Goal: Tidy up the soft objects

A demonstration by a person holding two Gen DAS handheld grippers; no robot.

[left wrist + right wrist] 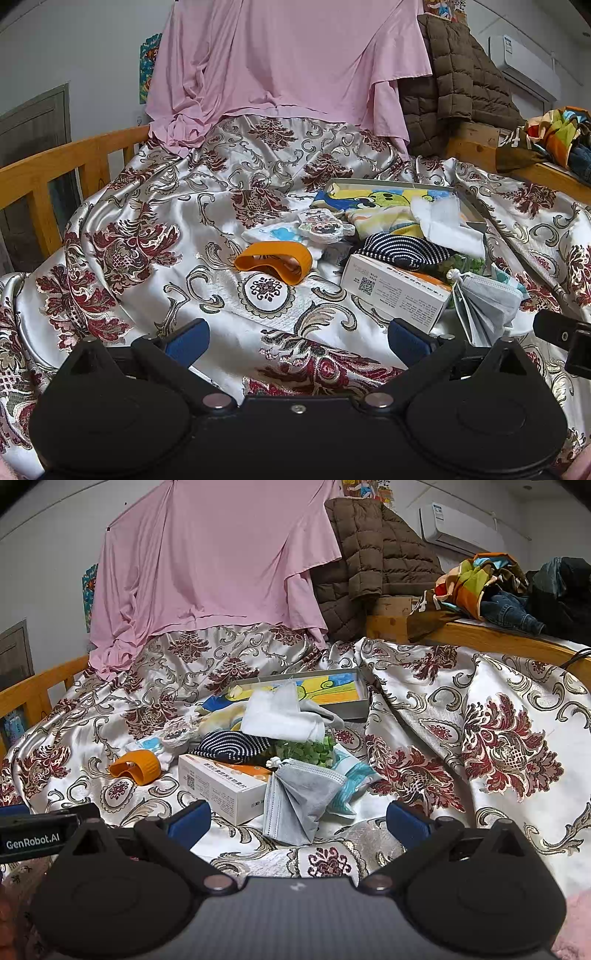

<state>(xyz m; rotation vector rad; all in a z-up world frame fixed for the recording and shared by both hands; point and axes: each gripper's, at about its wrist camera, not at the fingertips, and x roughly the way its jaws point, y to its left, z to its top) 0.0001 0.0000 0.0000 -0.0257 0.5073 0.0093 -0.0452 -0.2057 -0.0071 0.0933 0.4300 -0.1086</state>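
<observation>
A pile of soft items lies on the patterned bedspread [147, 206]. It holds an orange band [275, 258], a striped dark sock [402, 249], a white cloth [443, 221], a grey face mask [484, 302] and a white carton [395, 291]. A grey box [472, 206] with a colourful cloth [373, 206] inside stands behind them. My left gripper [297, 341] is open and empty, short of the pile. My right gripper [297, 821] is open and empty, with the grey mask [299, 797] just ahead between its fingers. The orange band [136, 766], the sock [232, 744] and the box [354, 701] show there too.
A pink sheet [288, 62] hangs at the back beside a brown quilted jacket [454, 85]. A wooden bed rail [48, 173] runs on the left. A wooden ledge [491, 635] on the right carries heaped clothes [491, 587]. A bag of green pieces [306, 751] lies in the pile.
</observation>
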